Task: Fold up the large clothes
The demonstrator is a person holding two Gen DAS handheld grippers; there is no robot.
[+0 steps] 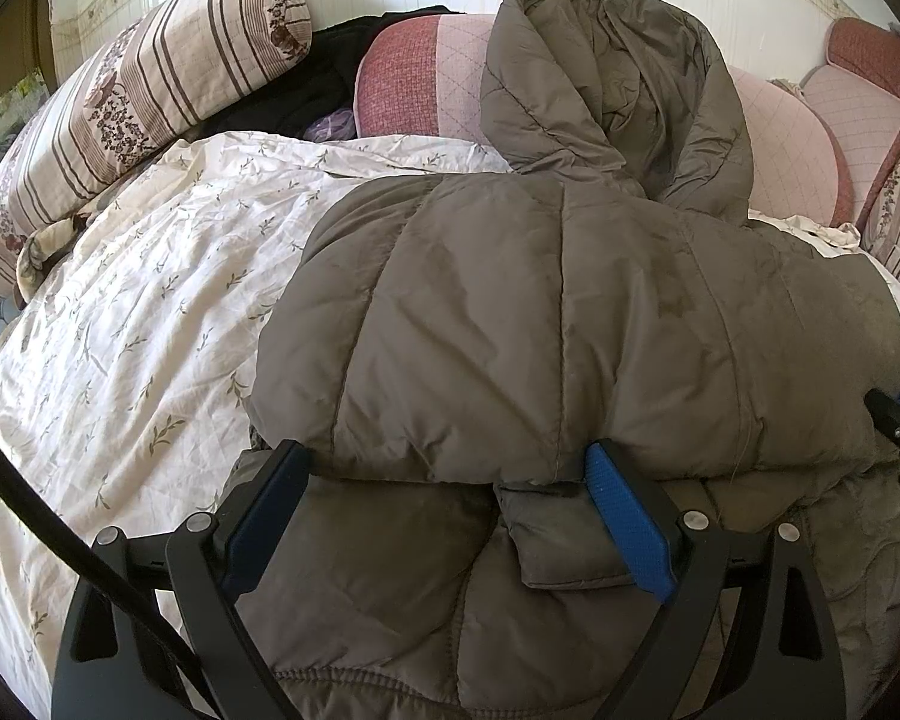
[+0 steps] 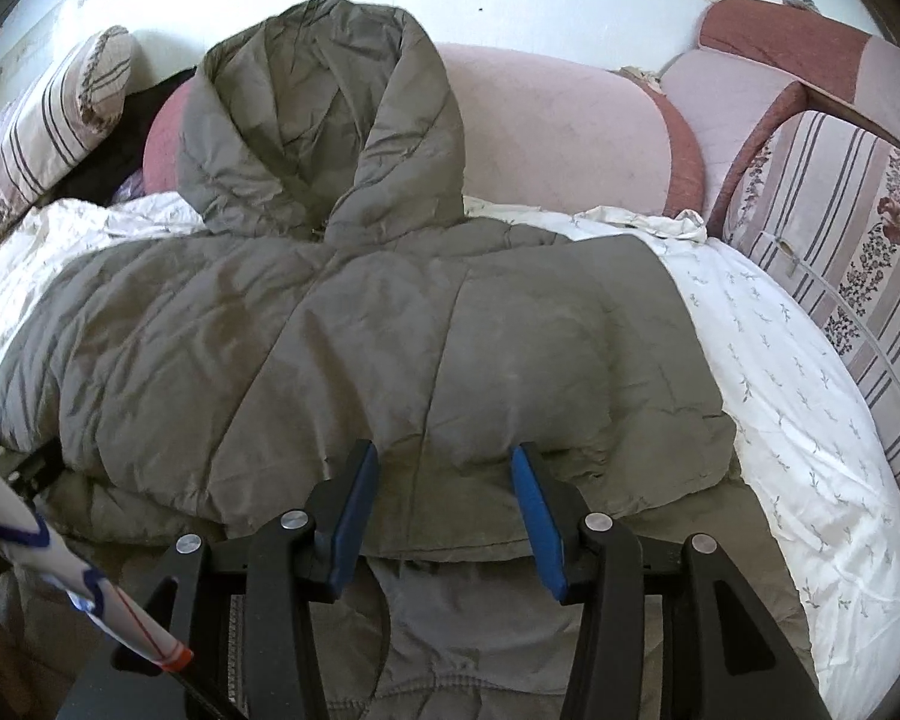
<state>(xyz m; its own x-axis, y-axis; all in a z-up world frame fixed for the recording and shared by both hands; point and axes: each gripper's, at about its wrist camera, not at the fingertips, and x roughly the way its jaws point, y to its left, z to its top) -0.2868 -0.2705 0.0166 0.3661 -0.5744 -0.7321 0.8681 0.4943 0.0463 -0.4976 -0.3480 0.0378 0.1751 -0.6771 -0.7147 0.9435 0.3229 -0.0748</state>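
A grey-brown quilted hooded jacket (image 1: pixel 510 312) (image 2: pixel 330 330) lies folded on the bed, its upper half doubled over the lower part. The hood (image 1: pixel 618 90) (image 2: pixel 318 108) leans against the cushions behind. My left gripper (image 1: pixel 447 456) stands wide open at the near fold edge, its fingertips straddling the puffy fold without squeezing it. My right gripper (image 2: pixel 441 456) is about half open over the same fold edge further right. Fabric lies between its blue pads (image 2: pixel 534 504), unpinched. Each gripper shows at the edge of the other's view.
A white leaf-print sheet (image 1: pixel 120 330) (image 2: pixel 780 372) covers the bed on both sides of the jacket. Striped floral bolsters (image 1: pixel 150 78) (image 2: pixel 840 240) and pink cushions (image 1: pixel 414 84) (image 2: pixel 570 126) line the back. A black cable (image 1: pixel 60 540) crosses the lower left.
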